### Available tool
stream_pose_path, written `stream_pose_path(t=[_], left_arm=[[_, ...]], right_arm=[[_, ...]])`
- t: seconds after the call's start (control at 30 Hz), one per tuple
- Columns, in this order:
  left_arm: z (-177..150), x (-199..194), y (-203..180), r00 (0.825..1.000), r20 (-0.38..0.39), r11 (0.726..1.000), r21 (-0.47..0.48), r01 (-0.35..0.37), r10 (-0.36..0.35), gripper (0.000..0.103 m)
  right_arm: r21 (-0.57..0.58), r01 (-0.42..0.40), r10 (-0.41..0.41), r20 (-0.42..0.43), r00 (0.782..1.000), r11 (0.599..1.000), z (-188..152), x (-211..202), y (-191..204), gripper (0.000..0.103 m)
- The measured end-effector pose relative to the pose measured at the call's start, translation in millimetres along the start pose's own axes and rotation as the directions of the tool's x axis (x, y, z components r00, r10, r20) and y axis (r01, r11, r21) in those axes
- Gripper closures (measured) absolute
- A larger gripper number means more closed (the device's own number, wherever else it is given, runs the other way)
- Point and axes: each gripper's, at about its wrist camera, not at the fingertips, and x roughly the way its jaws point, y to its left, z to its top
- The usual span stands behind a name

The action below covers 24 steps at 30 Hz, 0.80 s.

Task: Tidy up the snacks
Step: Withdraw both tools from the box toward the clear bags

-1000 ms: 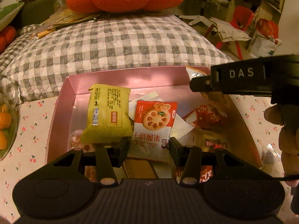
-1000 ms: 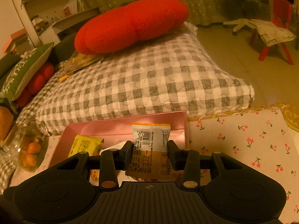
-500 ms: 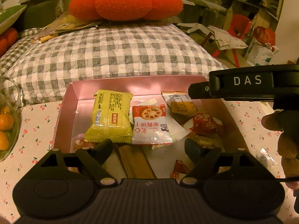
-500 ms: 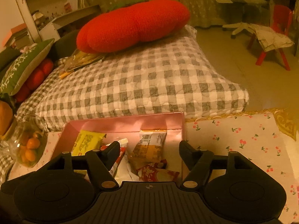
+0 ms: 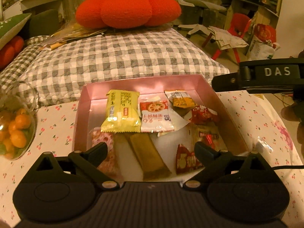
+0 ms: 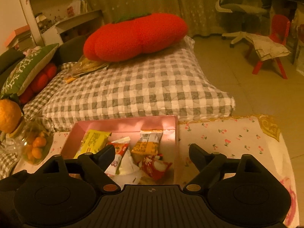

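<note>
Both tools had just been opening and stood wide and empty, the left tool [image 5: 150, 149] and right tool [image 6: 151, 152] above the pink box [image 5: 235, 125] where the snacks [image 5: 156, 115] lay, so lifting straight clear seemed wisest.

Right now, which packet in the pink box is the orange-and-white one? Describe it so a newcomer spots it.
Find the pink box on the cherry-print tablecloth, in front of the checked cushion. Look at its far right corner: the orange-and-white packet lies there, next to a red-topped biscuit packet. It alone has a white top half with a barcode above an orange bottom half.
</note>
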Motion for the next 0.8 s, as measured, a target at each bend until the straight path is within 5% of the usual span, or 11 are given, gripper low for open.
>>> stream_pose_path(t=[0.8], left_arm=[[-74, -37, 22, 0.999, -0.026, 1.0, 0.004, 0.026, -0.026, 0.001]], right_arm=[[-0.134, -0.018, 0.009, -0.069, 0.998, 0.991, -78, -54, 21, 0.011]])
